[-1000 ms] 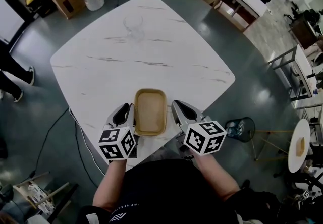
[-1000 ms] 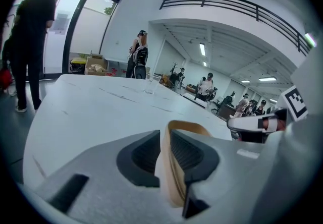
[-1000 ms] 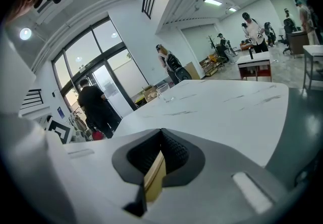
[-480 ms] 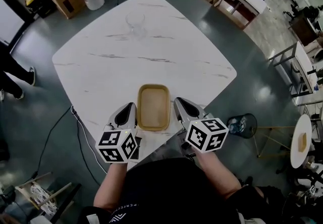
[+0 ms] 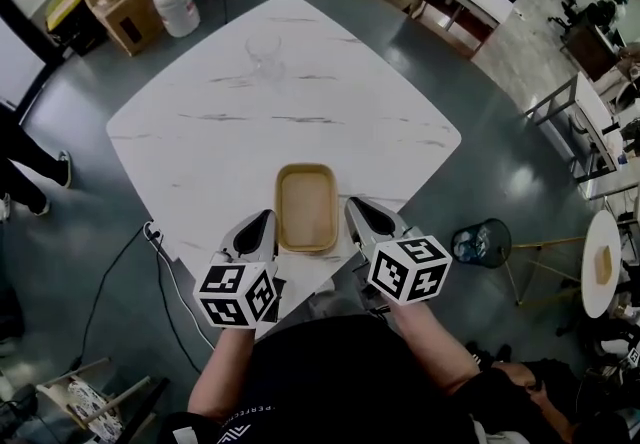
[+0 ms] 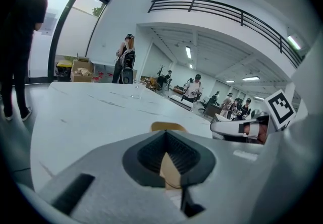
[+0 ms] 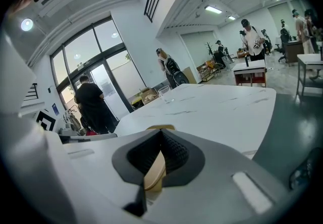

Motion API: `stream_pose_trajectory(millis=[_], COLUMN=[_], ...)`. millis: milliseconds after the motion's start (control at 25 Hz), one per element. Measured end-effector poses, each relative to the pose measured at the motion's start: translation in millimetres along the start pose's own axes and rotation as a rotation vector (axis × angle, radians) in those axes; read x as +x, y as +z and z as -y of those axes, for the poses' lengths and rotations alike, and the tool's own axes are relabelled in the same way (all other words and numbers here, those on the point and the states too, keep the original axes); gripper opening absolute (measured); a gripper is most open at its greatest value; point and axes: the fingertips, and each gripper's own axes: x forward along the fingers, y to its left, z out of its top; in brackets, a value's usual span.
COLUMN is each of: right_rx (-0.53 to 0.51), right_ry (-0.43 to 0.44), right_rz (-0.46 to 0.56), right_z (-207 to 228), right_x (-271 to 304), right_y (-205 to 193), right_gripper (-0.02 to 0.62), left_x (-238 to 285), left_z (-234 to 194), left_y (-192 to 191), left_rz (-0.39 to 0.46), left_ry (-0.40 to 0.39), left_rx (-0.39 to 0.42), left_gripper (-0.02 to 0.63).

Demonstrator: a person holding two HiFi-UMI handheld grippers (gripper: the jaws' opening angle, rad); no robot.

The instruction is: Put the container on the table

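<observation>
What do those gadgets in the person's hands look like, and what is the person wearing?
Both are light grey, wedge-shaped tools. The left gripper and right gripper each taper to two jaws lined with dark ribbed pads. At the back of each sits a white cube printed with black square markers. The person wears a black top with white lettering on one sleeve.

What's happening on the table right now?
A person holds a two-jaw gripper in each hand at the near edge of the white marble table. The left gripper and right gripper flank an empty tan container, each with its jaws closed on the container's rim. The container sits low over the tabletop and looks set down or nearly so, and neither gripper has let go.
</observation>
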Motion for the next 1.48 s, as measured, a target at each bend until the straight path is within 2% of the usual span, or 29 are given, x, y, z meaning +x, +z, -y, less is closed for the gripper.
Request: stream_pose_trajectory(millis=[520, 1120, 1480], right_rx=[-0.046, -0.064, -0.078], right_ry=[-0.005, -0.005, 0.001], right_rz=[0.025, 0.021, 0.018], right_z=[-25.3, -28.8, -36.3], right_x=[-22.8, -30.7, -23.1], right_y=[-8.3, -17.0, -15.2], right_gripper=[-0.005, -0.005, -0.005], left_x=[-25.9, -33.7, -37.9], left_z=[12.6, 14.0, -0.7], left_y=[-7.3, -14.4, -12.8], left_rz=[0.005, 0.015, 0.016], left_ry=[-0.041, -0.032, -0.01], left_rx=[0.022, 0.019, 0.006], left_gripper=[-0.006, -0.006, -0.006])
